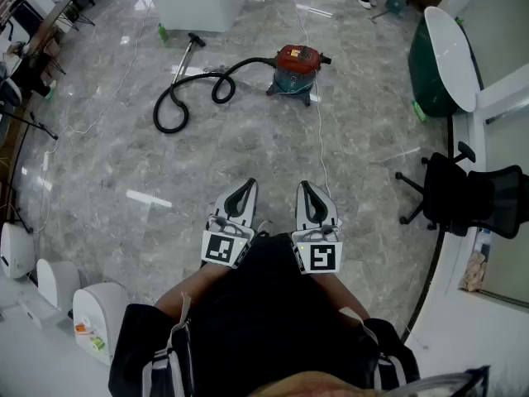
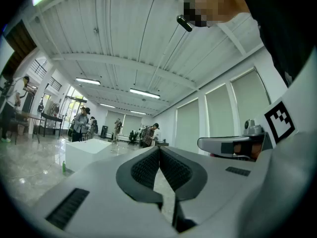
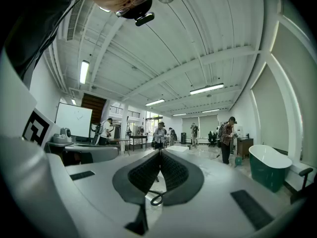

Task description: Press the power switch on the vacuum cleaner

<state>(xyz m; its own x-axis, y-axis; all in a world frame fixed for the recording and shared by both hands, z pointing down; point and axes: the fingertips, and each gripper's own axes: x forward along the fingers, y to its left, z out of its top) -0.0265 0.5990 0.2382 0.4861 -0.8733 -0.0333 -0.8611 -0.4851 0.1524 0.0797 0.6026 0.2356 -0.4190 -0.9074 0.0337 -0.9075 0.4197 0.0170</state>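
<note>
Presently we note the vacuum cleaner (image 1: 296,67) standing on the floor (image 1: 248,143) well ahead of us: red lid, teal drum, black hose (image 1: 201,76) looping leftward. Left gripper (image 1: 245,190) and right gripper (image 1: 307,190) sit low, fingers closed on nothing.

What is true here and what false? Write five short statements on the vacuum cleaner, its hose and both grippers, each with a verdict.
1. The vacuum cleaner stands on the floor, well ahead of both grippers. True.
2. The left gripper is shut on the hose. False: its jaws are together on nothing; the hose lies on the floor.
3. The right gripper has its jaws together. True.
4. The vacuum cleaner's top is green. False: it is red.
5. An office chair stands at the right. True.
</note>
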